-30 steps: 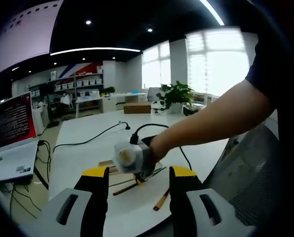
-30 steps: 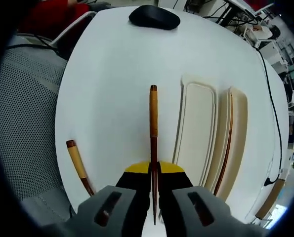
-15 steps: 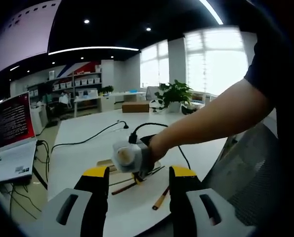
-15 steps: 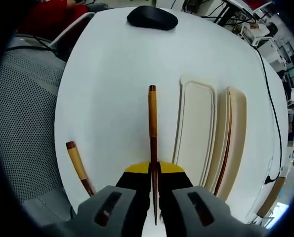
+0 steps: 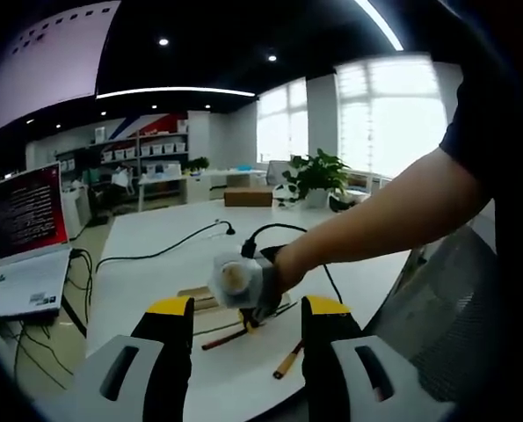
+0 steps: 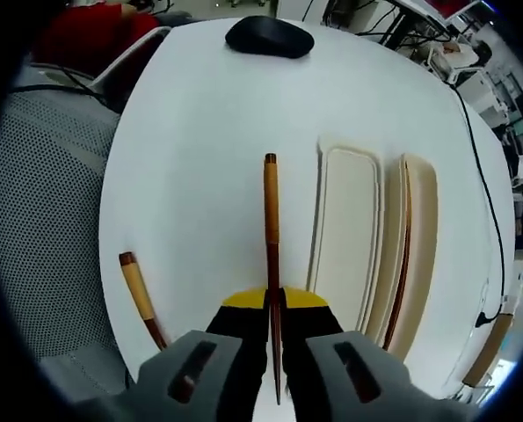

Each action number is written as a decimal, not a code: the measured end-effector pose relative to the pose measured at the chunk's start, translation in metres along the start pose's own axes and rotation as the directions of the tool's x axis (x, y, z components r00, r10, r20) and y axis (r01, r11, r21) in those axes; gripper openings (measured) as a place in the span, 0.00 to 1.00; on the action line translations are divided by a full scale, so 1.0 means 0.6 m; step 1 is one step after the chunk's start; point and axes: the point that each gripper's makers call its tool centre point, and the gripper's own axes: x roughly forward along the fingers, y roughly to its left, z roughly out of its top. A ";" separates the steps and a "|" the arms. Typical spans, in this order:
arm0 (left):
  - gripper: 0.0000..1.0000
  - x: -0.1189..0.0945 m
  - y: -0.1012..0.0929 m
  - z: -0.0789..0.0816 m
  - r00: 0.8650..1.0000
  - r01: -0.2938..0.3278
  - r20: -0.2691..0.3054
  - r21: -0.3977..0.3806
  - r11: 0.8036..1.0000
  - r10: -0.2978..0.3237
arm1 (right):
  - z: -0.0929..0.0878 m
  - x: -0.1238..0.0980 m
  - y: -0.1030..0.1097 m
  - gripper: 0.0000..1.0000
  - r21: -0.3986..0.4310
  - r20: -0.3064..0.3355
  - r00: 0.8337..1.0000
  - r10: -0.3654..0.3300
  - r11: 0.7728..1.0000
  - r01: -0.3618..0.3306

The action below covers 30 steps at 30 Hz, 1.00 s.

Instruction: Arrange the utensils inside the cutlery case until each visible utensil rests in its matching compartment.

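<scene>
Chopstick [image 6: 271,230] pinched in right gripper [image 6: 273,303], long axis parallel to cutlery case [image 6: 349,237] just beside; left gripper [image 5: 246,309] spread.

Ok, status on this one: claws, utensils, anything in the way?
Right claw shut on a chopstick, beside the case. Left claw open, idle. One chopstick in case, another utensil loose on table. Path clear.

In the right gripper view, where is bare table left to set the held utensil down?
Bare table lies between the black mouse, the loose utensil near the edge, and the cutlery case. The right gripper is shut on a wooden-handled utensil beside the case, where it is crowded; one case slot already holds a chopstick.
</scene>
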 end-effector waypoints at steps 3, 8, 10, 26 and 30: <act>0.50 0.001 -0.003 -0.002 1.000 0.010 -0.006 0.010 1.000 -0.010 | 0.001 0.000 0.001 0.02 0.004 0.014 1.000 0.005 1.000 -0.005; 0.50 0.000 -0.003 -0.002 1.000 0.010 -0.006 0.008 1.000 -0.010 | 0.002 0.000 0.001 0.01 0.017 0.028 1.000 0.008 1.000 -0.008; 0.50 0.000 -0.003 -0.003 1.000 0.011 -0.006 0.009 1.000 -0.011 | 0.002 -0.001 0.001 0.01 0.024 0.026 1.000 0.007 1.000 -0.007; 0.50 0.000 -0.002 0.000 1.000 0.006 -0.007 0.012 1.000 -0.006 | 0.005 -0.002 -0.005 0.00 0.015 0.042 0.999 -0.006 1.000 0.005; 0.50 0.000 -0.003 0.000 1.000 0.007 -0.010 0.013 1.000 -0.007 | 0.005 -0.003 -0.003 0.00 0.041 0.044 0.999 0.008 0.999 -0.010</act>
